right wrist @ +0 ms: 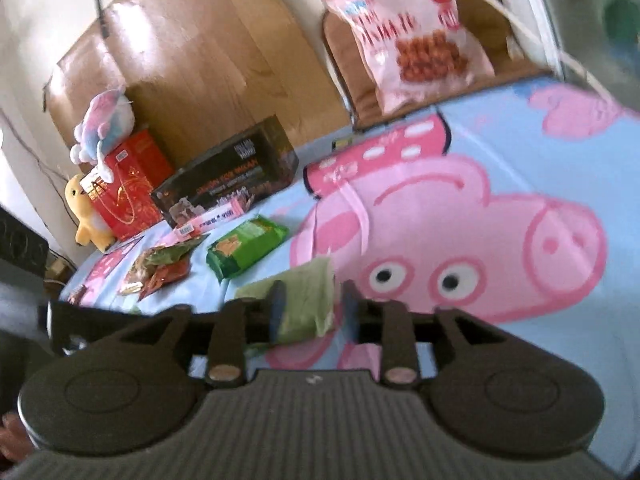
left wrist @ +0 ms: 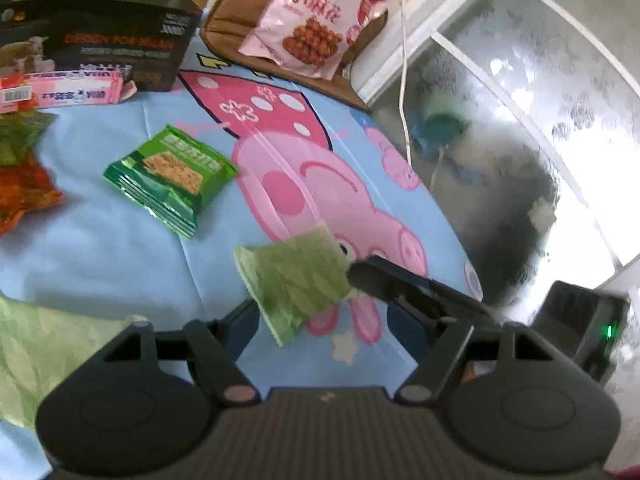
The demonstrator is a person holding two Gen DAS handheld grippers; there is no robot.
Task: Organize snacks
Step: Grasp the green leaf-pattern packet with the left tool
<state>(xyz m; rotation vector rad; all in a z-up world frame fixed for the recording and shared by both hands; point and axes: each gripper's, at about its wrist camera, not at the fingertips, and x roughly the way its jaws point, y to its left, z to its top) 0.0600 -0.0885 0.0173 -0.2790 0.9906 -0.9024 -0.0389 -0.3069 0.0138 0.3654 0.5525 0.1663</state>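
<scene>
A pale green snack packet hangs tilted just above the blue cartoon sheet. In the right wrist view it lies between the fingers of my right gripper, which stand apart with a gap on the right side, so that gripper is open. In the left wrist view one right fingertip reaches the packet's edge. My left gripper is open just behind the packet, not touching it. A stack of dark green cracker packets lies further back on the sheet.
A black box, a long pink box and red-orange bags lie at the back left. A big pink bag leans on a brown cushion. A frosted window is on the right, more pale green wrapping on the left.
</scene>
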